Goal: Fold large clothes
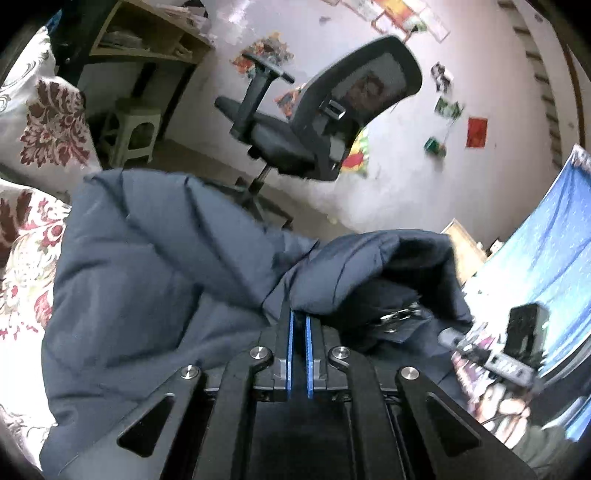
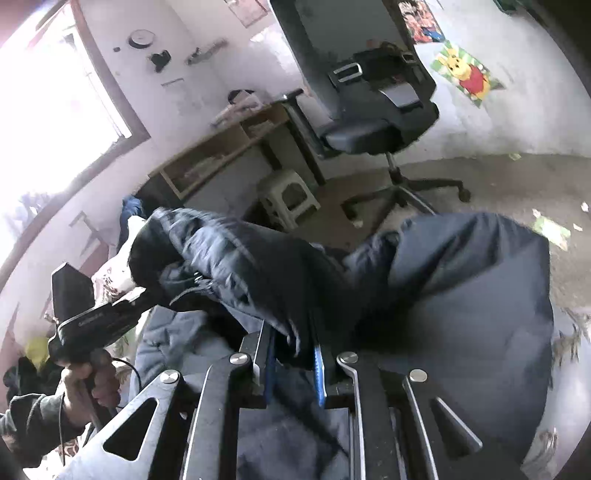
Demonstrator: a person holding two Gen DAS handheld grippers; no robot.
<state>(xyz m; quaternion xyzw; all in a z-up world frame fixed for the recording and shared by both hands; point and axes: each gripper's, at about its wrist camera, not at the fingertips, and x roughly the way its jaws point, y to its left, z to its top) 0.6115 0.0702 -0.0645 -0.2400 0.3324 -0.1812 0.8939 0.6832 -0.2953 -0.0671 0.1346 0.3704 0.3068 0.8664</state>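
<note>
A fold of the navy padded jacket [image 1: 155, 266] is pinched by the left gripper [image 1: 299, 317] and the right gripper [image 2: 293, 343], in front of the office chair [image 1: 317, 122].

A padded jacket [image 1: 155, 266] lies on a bed [image 1: 22, 258], bunched between both grippers. Behind it on the floor stands an office chair [image 1: 314, 122]. Left of the chair, a stool [image 1: 129, 129] sits under a counter [image 1: 155, 33].

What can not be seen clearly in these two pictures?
- Left wrist view: the left hand-held gripper tips, buried under the puffy navy quilted jacket.
- Right wrist view: the right hand-held gripper tips, wrapped in blurred jacket fabric.
- Both views: the jacket's full outline, cut off by the frame edges.
</note>
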